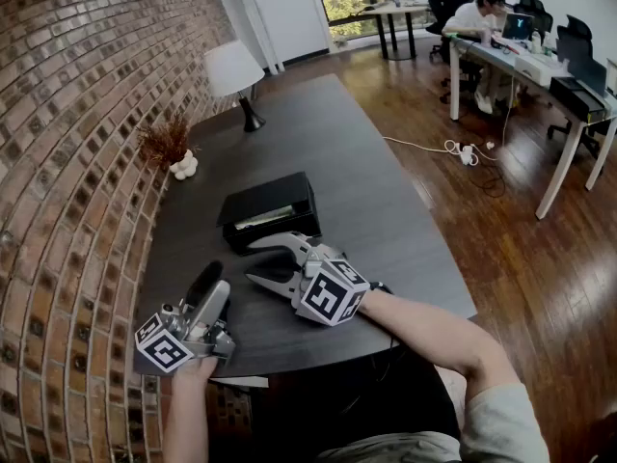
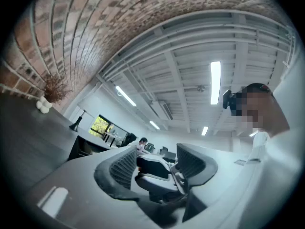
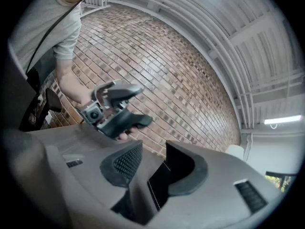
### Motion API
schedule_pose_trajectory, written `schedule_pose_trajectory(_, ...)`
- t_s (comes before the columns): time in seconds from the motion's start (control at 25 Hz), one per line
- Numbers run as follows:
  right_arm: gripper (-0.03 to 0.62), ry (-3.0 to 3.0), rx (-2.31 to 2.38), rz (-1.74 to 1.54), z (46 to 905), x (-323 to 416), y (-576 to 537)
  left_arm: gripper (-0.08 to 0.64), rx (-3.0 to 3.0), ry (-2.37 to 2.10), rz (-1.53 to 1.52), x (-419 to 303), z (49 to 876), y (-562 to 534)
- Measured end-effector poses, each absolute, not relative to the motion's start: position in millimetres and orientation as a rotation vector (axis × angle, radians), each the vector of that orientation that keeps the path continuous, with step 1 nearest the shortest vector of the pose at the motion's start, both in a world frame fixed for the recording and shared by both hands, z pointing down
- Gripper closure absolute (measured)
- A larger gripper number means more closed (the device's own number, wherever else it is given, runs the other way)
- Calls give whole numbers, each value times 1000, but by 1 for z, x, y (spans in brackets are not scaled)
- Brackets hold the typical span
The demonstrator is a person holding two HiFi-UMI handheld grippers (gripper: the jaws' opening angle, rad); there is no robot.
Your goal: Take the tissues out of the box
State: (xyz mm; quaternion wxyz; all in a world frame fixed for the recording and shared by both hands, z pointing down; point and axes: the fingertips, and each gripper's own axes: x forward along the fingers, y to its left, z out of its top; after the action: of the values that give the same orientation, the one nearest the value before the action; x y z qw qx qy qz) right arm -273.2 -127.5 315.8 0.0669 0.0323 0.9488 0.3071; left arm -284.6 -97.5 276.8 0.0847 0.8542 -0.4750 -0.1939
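Note:
The black tissue box (image 1: 270,205) lies on the dark table (image 1: 386,230), and a pale strip shows in its near face. Just in front of it my right gripper (image 1: 251,260) stands open, jaws pointing left, with nothing between them. My left gripper (image 1: 210,272) hovers at the table's front left corner, fingers together and empty, aimed toward the box. In the left gripper view the box (image 2: 88,148) shows as a dark block left of the jaws (image 2: 155,168). The right gripper view looks past its own jaws (image 3: 152,159) at the left gripper (image 3: 136,120) against the brick wall.
A brick wall (image 1: 67,162) runs along the table's left side. A white-shaded lamp (image 1: 234,70) and a dried plant with white vase (image 1: 174,152) stand at the far left. White desks with a seated person (image 1: 482,17) and floor cables (image 1: 463,150) are at the right.

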Motion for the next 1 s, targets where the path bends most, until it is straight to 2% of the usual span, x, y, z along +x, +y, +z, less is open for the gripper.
schedule_pose_trajectory(0.04,428,2864,93,921,317,-273,-129,263,2524,-1411,-535,-289,279,-113)
schedule_pose_trajectory(0.12,427,2873,80,901,318,-271,-131,221,2471,-1400,-453,-297,286,-140)
schedule_pose_trajectory(0.28,428,2878,18,821,311,-265,-145,219,2360,-1282,-329,-299,309,-178)
schedule_pose_trajectory(0.4,427,2870,-58,746,302,-260,-161,252,2254,-1168,-396,-303,318,-196)
schedule_pose_trajectory(0.52,428,2870,-140,641,297,-254,-179,252,2201,-1112,-439,-304,319,-210)
schedule_pose_trajectory(1.0,430,2871,-163,600,295,-251,-185,252,2351,-1327,-537,-332,257,-255)
